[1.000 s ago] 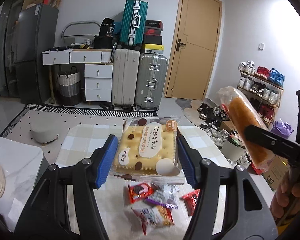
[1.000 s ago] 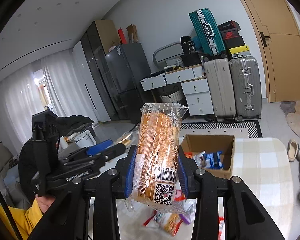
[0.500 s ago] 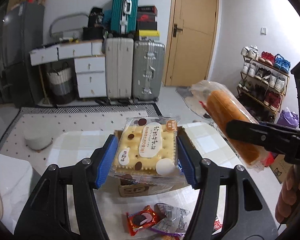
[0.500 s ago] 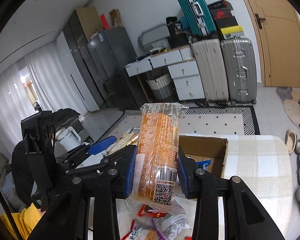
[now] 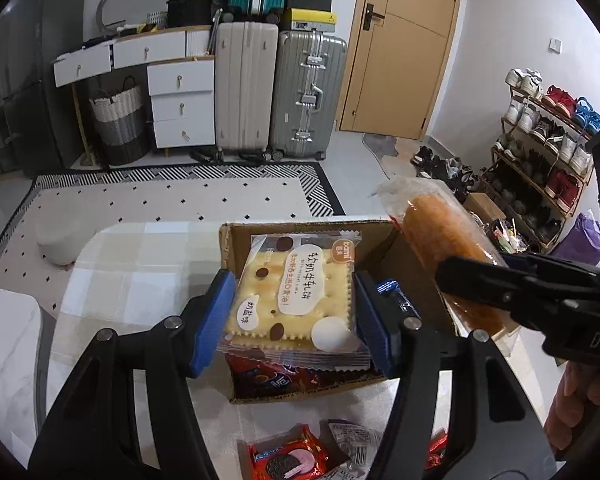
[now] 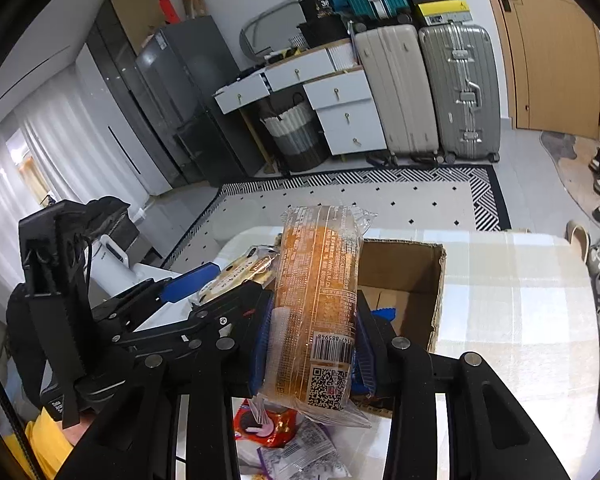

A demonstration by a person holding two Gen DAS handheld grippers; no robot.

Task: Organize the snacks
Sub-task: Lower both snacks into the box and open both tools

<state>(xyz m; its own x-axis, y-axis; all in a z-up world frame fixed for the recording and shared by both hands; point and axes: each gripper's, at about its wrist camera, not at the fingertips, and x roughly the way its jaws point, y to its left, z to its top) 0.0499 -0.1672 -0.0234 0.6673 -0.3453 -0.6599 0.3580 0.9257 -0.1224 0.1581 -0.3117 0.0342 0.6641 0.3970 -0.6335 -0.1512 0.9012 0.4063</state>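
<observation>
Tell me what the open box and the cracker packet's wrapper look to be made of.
Box: brown corrugated cardboard, matte, judging by its raw, slightly ragged top edges. Cracker packet: thin plastic film, it seems, glossy and partly clear, with crimped, zigzag-cut end seals and glare on the surface.

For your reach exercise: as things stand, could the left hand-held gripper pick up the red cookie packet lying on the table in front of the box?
Probably not yet: the left hand-held gripper is shut on the cracker pack, so nothing else fits; the red cookie packet lies uncovered.

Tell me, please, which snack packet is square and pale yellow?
The cracker packet clamped in the left gripper above the cardboard box; the right gripper holds a long orange roll.
</observation>
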